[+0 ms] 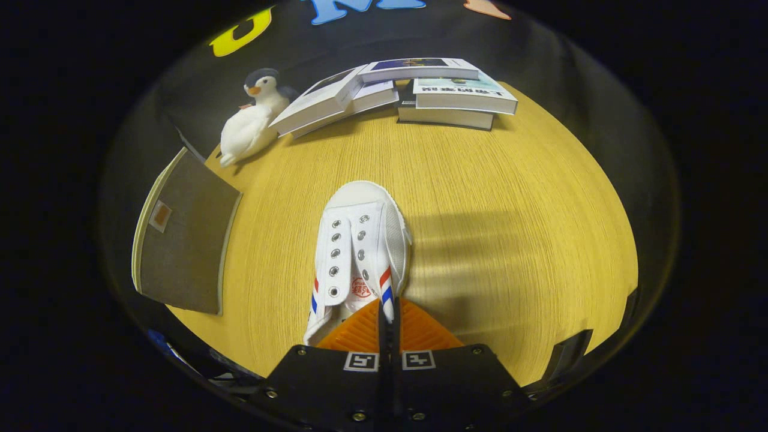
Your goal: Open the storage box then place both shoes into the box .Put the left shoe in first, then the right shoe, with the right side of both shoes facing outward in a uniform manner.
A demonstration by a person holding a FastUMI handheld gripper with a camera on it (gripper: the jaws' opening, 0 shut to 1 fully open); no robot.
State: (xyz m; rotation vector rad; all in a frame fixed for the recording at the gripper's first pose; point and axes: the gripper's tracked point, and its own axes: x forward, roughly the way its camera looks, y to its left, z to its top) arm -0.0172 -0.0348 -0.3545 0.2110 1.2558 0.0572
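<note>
A white canvas shoe with red and blue stripes at its sides points away from me, toe toward the books. My gripper is shut on the shoe's right side wall near the heel opening, and the striped edge runs down between the two fingers. The shoe's heel is hidden behind the fingers. It casts a wide shadow on the wooden table to its right. Left of the shoe stands the storage box, a grey-brown panel with a pale rim and a small label, with its inside out of sight.
A plush penguin leans at the table's far left corner. Beyond the shoe, several books lie stacked and fanned along the far edge. Bare wood stretches right of the shoe to the table's edge.
</note>
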